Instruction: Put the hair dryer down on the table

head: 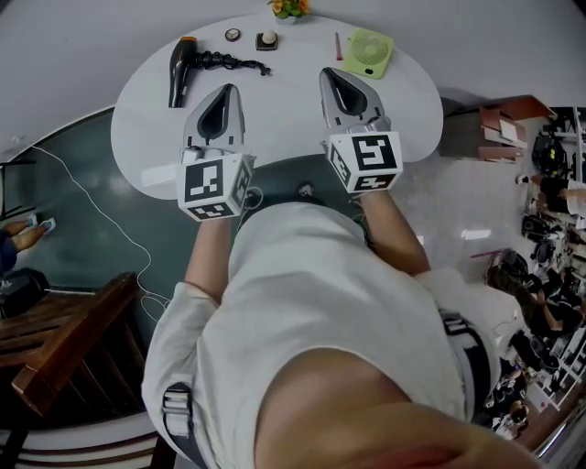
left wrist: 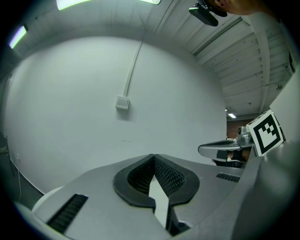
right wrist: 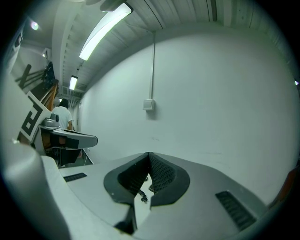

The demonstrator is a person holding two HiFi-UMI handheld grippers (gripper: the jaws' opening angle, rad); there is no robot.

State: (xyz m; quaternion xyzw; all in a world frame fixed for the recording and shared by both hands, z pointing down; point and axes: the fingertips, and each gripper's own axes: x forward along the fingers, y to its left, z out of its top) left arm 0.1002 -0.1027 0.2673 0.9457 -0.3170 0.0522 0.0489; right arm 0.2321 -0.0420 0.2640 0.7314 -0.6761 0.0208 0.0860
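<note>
A black hair dryer lies on the white table at its far left, its coiled black cord trailing to the right. My left gripper hovers over the table just right of the dryer, jaws shut and empty. My right gripper is held beside it over the table's middle, also shut with nothing in it. In the left gripper view the left gripper has its tips together against a white wall. The right gripper view shows the right gripper with its tips closed too.
At the table's far edge sit a green fan, a pink pen, two small round items and a plant. A wooden chair stands at lower left; cluttered shelves line the right.
</note>
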